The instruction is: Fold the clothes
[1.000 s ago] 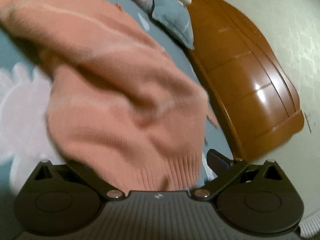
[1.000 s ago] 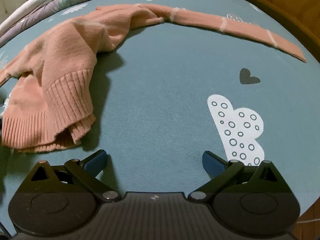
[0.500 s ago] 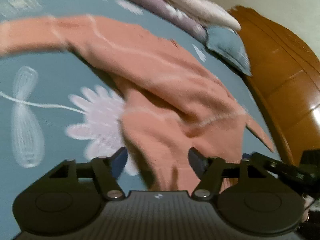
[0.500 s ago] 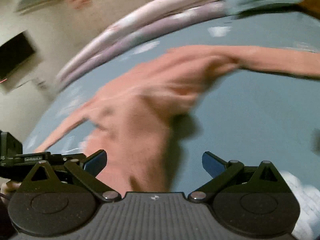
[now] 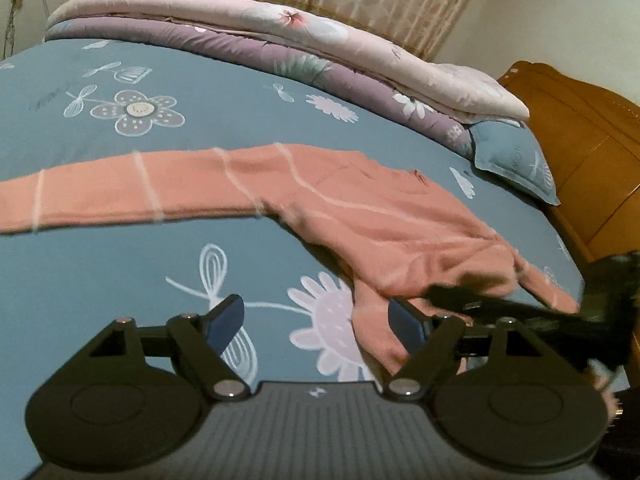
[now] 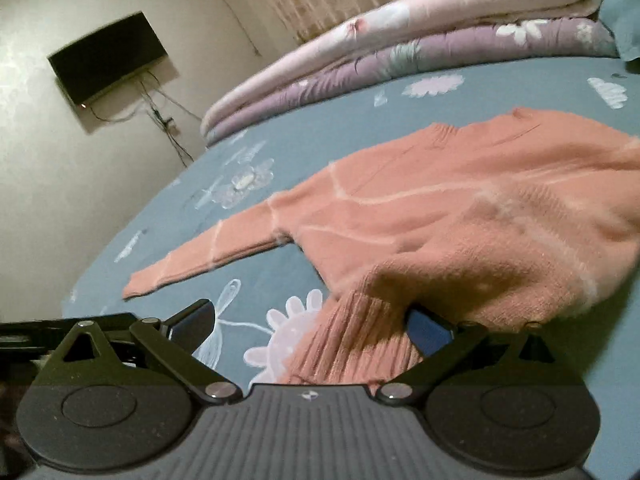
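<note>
A salmon-pink knit sweater (image 5: 360,216) with thin white stripes lies rumpled on the blue flowered bedsheet (image 5: 120,264). One sleeve (image 5: 120,192) stretches out flat to the left. My left gripper (image 5: 316,320) is open just above the sheet, with the sweater's hem beside its right finger. My right gripper (image 6: 312,324) is open, and the ribbed hem (image 6: 352,344) lies between its fingers. The sweater body (image 6: 460,208) bunches up to the right. The right gripper shows blurred in the left wrist view (image 5: 520,308).
Folded pink and purple quilts (image 5: 280,40) lie along the far side of the bed. A blue pillow (image 5: 516,160) and a wooden headboard (image 5: 580,144) stand at the right. A wall television (image 6: 108,56) hangs at the left.
My left gripper has let go of the sweater and opened wide. Both grippers have swung round and dropped low over the sheet. The sweater now lies spread with one sleeve straight.
</note>
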Available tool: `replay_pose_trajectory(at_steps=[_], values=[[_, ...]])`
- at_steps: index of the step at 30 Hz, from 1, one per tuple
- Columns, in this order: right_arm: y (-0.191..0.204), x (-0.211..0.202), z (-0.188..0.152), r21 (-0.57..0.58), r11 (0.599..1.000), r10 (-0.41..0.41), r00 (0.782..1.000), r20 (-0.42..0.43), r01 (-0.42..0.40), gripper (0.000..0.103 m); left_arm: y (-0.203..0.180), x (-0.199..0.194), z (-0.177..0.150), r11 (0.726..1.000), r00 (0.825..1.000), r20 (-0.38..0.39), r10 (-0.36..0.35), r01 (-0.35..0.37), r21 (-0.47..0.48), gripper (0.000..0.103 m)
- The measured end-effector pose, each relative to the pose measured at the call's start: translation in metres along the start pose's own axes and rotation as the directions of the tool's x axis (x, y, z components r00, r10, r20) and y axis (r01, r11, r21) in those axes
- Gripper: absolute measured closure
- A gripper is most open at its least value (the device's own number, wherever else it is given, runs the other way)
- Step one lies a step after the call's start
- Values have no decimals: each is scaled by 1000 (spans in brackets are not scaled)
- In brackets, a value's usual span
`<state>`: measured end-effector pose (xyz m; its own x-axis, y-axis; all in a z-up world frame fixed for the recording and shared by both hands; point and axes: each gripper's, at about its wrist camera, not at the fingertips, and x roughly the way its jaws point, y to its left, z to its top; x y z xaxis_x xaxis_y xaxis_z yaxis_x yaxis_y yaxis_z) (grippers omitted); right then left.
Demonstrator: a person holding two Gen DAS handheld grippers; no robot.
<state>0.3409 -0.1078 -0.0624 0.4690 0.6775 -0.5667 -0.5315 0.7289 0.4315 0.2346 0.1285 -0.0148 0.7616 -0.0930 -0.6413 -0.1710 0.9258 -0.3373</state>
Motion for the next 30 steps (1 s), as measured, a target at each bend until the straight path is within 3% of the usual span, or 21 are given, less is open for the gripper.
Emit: replay_pose_trajectory(at_steps=[4, 7, 10, 12, 16, 20, 25, 30], values=[[12, 31, -3, -61, 994, -87, 996, 12, 88, 0, 5, 8, 20, 998, 1000, -31, -5, 7, 55, 24], [24, 25, -2, -108, 988, -109, 994, -26, 105, 0, -6, 21, 33, 993, 998, -66, -13, 21, 116, 23], [20, -8, -10, -87, 995, -55, 998, -38, 51, 0, -28, 40, 46, 976, 993, -104, -48, 68, 205, 22], [9, -40, -20, -33, 997, -65, 998, -22, 64, 0, -52, 57, 49, 954, 988, -135, -76, 112, 278, 22], [-30, -98, -42, 138, 976, -174, 985, 18, 170, 0, -109, 82, 42, 884, 976, -175, -129, 193, 426, 22], [-68, -140, -69, 290, 915, -302, 953, 29, 282, 0, -167, 99, 22, 790, 974, -199, -111, 208, 577, 17], [-93, -160, -91, 361, 887, -317, 948, 20, 289, 0, -223, 117, -2, 667, 990, -143, 2, 105, 737, 17], [-102, -164, -100, 352, 899, -283, 959, 16, 260, 0, -256, 140, -7, 598, 992, -99, 76, 34, 801, 17]])
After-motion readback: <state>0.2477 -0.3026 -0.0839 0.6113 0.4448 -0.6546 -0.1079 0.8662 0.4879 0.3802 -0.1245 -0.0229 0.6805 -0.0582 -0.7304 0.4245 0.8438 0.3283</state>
